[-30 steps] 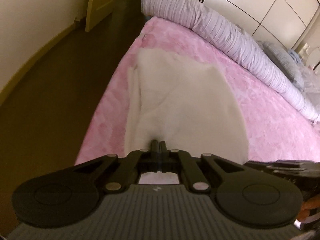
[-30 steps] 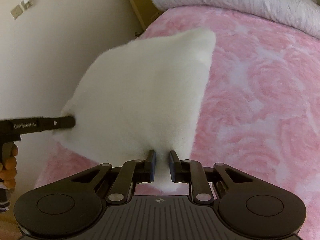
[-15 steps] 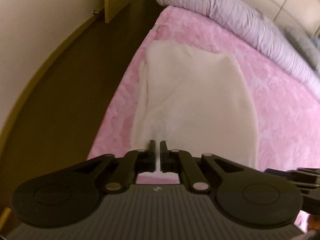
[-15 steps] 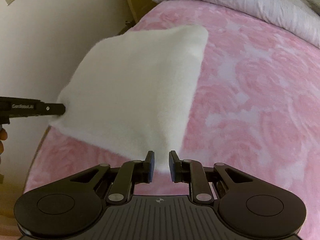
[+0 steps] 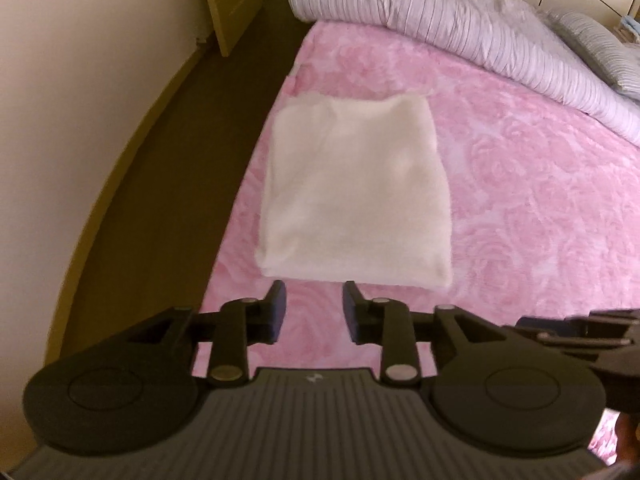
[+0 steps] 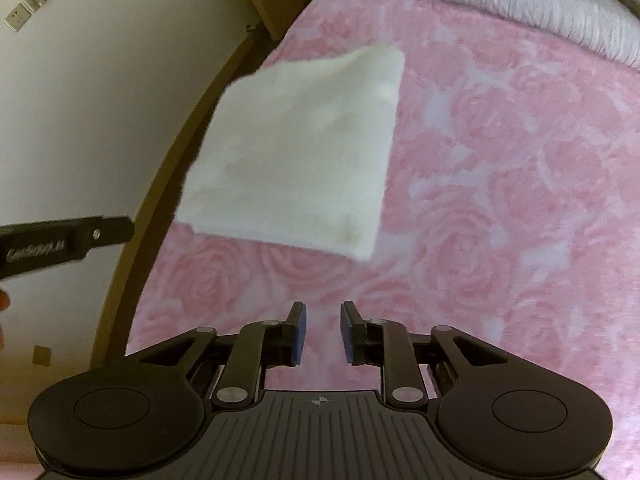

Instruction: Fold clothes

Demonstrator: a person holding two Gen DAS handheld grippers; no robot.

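The white fluffy garment (image 5: 356,196) lies folded into a rough rectangle on the pink rose-patterned bed cover (image 5: 520,208), close to the bed's edge beside the dark floor (image 5: 160,184). Its pile is soft and the frames are blurred, so seams, a collar or sleeves cannot be made out, and what kind of garment it is stays unclear. A thin strip of a lower layer peeks out at its far edge.

The left hand-held gripper (image 5: 314,312) has its jaws apart and opening, with only bed cover between them; the garment's near edge lies just beyond the tips. The right hand-held gripper (image 6: 323,334) also has its jaws parted and opening, empty, well short of the garment.

In the right wrist view the left hand-held gripper enters from the left edge, cut off, bearing white lettering too smeared to read with certainty. A fingertip shows at that frame's edge.

A rolled striped duvet (image 5: 440,12) is cropped by the top of both views. A wall socket (image 6: 18,20) is blurred.
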